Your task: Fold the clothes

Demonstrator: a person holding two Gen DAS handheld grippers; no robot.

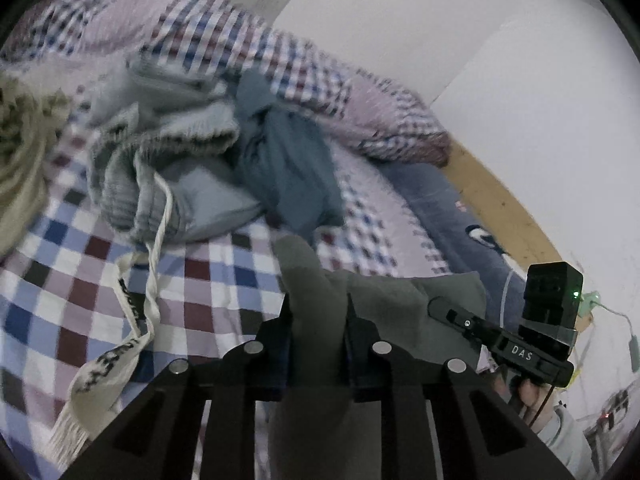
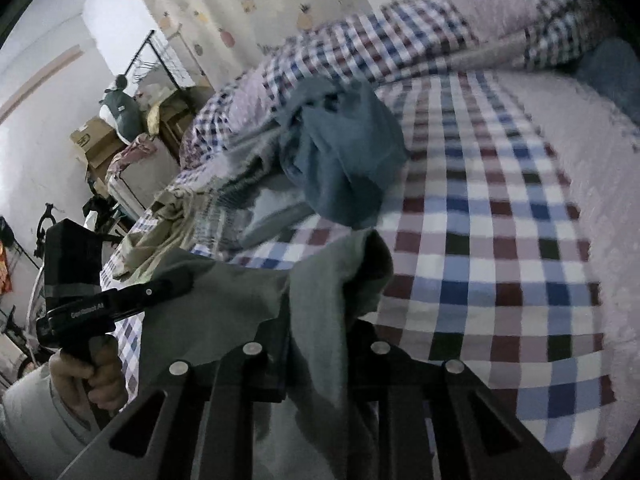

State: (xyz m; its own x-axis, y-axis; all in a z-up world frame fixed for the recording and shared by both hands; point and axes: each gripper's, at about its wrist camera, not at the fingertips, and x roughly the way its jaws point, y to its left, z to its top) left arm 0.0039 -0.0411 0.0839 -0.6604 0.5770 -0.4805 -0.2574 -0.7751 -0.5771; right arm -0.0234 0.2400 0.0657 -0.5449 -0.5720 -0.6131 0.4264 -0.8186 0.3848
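Underneath everything lies the bed (image 2: 500,240), covered in a flat checked sheet of blue, maroon and white squares, with wide bare room on it ahead and to the right of my right fingers. Beyond both sets of fingers a quilt (image 1: 224,40) in a smaller check is bunched in soft folds along the far side of the bed, against a pale wall (image 1: 500,80). Ahead and to the left of my left fingers sits a heap of clothes: a ribbed grey knit (image 1: 160,144) with a thick rolled hem, and beside it a crumpled blue-grey garment (image 1: 288,168), smooth and limp. A cream scarf (image 1: 116,344) with dark lettering and a fringed end trails from the heap toward my left fingers.

Between my two hands hangs the grey-green garment (image 2: 240,288), a soft matte cloth stretched from one gripper to the other, raised above the sheet. My left gripper (image 1: 318,312) has its fingers clamped on one bunched part of it; my right gripper (image 2: 320,328) has its fingers pinched on another, the cloth spilling over and down between them. No containers hold any of the clothes on the bed; off its left edge stands a cardboard box (image 2: 94,136), contents unclear.
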